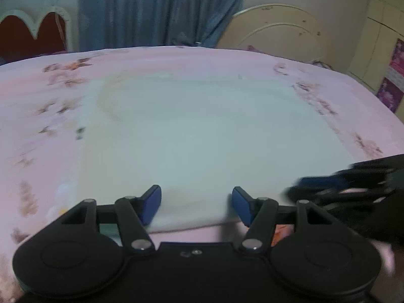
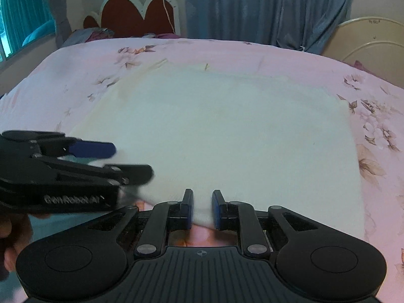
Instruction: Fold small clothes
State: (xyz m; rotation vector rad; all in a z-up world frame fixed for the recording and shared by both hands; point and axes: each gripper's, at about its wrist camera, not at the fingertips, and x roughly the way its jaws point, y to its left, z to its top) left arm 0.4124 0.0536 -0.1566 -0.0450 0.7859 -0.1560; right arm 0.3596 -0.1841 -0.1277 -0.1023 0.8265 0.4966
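A white cloth (image 2: 222, 131) is spread flat across the middle of a bed, on a pink floral bedsheet (image 2: 373, 136), with its near edge lying just in front of both grippers. A yellowish stain is seen along the cloth's far left border. The near hem is gathered between the blue-padded fingers (image 2: 217, 210) of the right gripper (image 2: 202, 208), which are drawn close together with a fold of white fabric pinched between them. To its left, the left gripper (image 1: 196, 203) is held over the same near edge; its fingers (image 1: 152, 202) are spread well apart, the hem lies between them, and the pads are not pressed onto the fabric. In the right wrist view the left gripper (image 2: 101, 156) is seen from the side, low over the cloth's near left corner, and part of a hand (image 2: 10, 237) is visible behind it, blurred. Beyond the bed, a red headboard with a white scalloped frame (image 2: 141, 12) is seen, with blue-grey curtains (image 2: 265, 7) beside it and a cream arched headboard (image 1: 277, 30) further right.
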